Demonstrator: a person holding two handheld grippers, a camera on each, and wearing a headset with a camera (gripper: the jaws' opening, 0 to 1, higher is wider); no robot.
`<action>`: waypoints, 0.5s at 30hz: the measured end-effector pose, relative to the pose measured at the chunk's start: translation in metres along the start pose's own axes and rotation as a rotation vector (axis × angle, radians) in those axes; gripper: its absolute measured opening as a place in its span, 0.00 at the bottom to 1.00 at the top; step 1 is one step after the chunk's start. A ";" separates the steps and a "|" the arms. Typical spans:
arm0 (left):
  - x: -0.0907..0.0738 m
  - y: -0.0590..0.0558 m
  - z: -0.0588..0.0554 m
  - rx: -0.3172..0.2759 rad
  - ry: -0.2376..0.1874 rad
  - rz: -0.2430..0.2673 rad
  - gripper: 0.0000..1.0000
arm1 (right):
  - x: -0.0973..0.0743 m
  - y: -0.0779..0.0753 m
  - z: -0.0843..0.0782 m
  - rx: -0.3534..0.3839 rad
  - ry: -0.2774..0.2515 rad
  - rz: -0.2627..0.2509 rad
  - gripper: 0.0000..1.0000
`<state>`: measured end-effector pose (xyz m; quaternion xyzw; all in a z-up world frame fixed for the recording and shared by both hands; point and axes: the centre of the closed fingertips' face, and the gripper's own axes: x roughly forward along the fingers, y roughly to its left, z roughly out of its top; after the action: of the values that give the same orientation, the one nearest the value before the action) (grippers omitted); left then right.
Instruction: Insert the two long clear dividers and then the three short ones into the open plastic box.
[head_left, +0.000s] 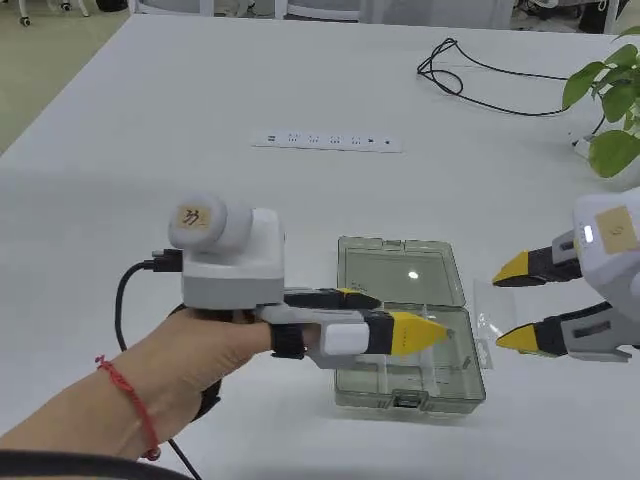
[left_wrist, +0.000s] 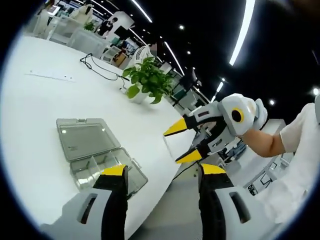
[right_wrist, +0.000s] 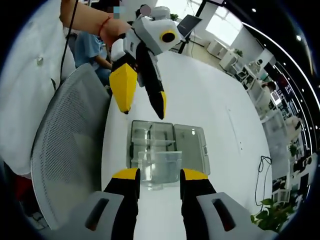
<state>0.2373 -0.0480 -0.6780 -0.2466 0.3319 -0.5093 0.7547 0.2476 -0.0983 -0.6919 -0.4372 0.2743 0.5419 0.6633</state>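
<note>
Now the open clear plastic box (head_left: 400, 270) is overhung by the left gripper (head_left: 410, 314), jaws wide and empty. Clear flat dividers (right_wrist: 160, 162) are seen just ahead of the right gripper's (right_wrist: 160, 174) parted, empty jaws.

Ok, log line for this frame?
left claw: open, above plastic box | right claw: open, right of box | clear dividers: on table beside box

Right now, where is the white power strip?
In the head view, the flat white power strip lies on the table beyond the open clear plastic box.
</note>
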 end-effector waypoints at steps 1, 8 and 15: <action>0.001 -0.001 0.000 -0.013 0.001 -0.008 0.52 | 0.000 0.001 0.003 -0.004 0.000 -0.001 0.33; 0.011 -0.007 -0.003 -0.119 0.001 -0.043 0.33 | -0.002 0.011 0.024 -0.017 -0.014 0.003 0.33; 0.019 -0.014 -0.008 -0.185 0.016 -0.070 0.19 | -0.005 0.015 0.036 -0.016 -0.022 0.003 0.33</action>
<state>0.2277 -0.0709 -0.6777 -0.3226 0.3745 -0.5045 0.7080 0.2280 -0.0682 -0.6752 -0.4359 0.2634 0.5500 0.6619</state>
